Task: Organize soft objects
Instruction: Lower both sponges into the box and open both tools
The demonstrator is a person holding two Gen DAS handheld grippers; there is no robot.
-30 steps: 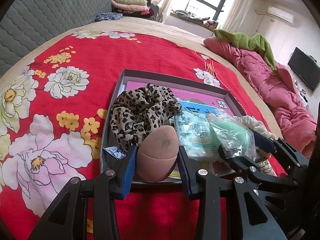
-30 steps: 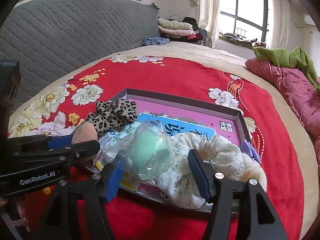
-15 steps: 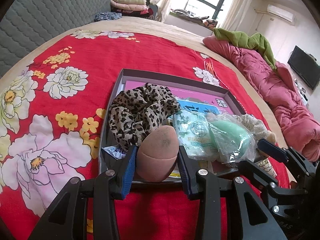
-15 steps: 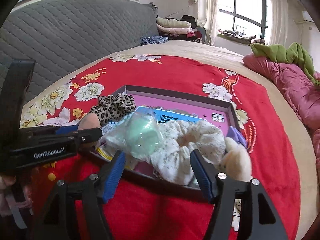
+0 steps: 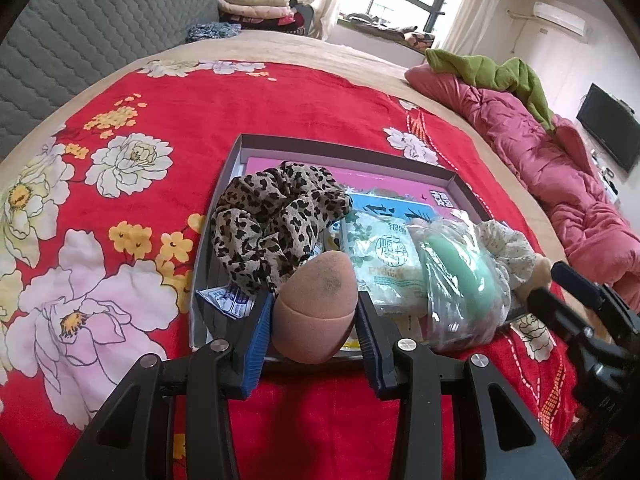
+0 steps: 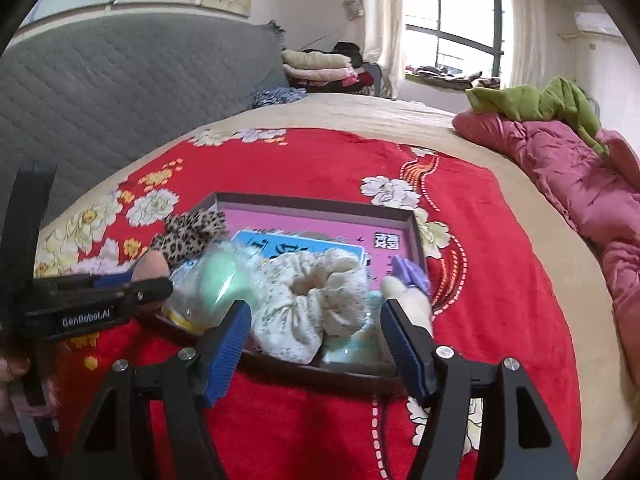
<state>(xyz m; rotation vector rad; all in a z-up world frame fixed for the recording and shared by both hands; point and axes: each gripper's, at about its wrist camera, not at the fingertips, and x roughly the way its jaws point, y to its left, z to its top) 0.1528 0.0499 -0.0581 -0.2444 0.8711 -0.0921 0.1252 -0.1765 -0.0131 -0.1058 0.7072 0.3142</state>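
On the red floral blanket (image 5: 280, 112) sits a shallow grey box (image 5: 344, 151) with a pink lining, crowded with soft things along its near side. At its left, a leopard-print scrunchie (image 5: 272, 220) lies bunched against the left wall, with a small printed packet (image 5: 230, 300) poking out beneath it at the near left corner. Just right of that, the left gripper (image 5: 316, 320) has its blue-padded fingers (image 5: 256, 332) pressed against both sides of a pinkish-brown egg-shaped makeup sponge (image 5: 316, 308), holding it over the box's near edge. To the right lie a white-and-green wipes packet (image 5: 384, 264) and a mint green sponge in clear plastic wrap (image 5: 460, 280), resting partly on a blue booklet (image 5: 396, 210). Further right, a cream floral scrunchie (image 6: 316, 292) lies between the spread fingers of the right gripper (image 6: 316, 340), which stands wide apart at the near rim, touching nothing that can be seen. A cream plush piece (image 6: 408, 300) and a purple clip (image 6: 408, 272) sit at the box's near right corner. A crumpled pink quilt (image 6: 580, 184) lies far right.
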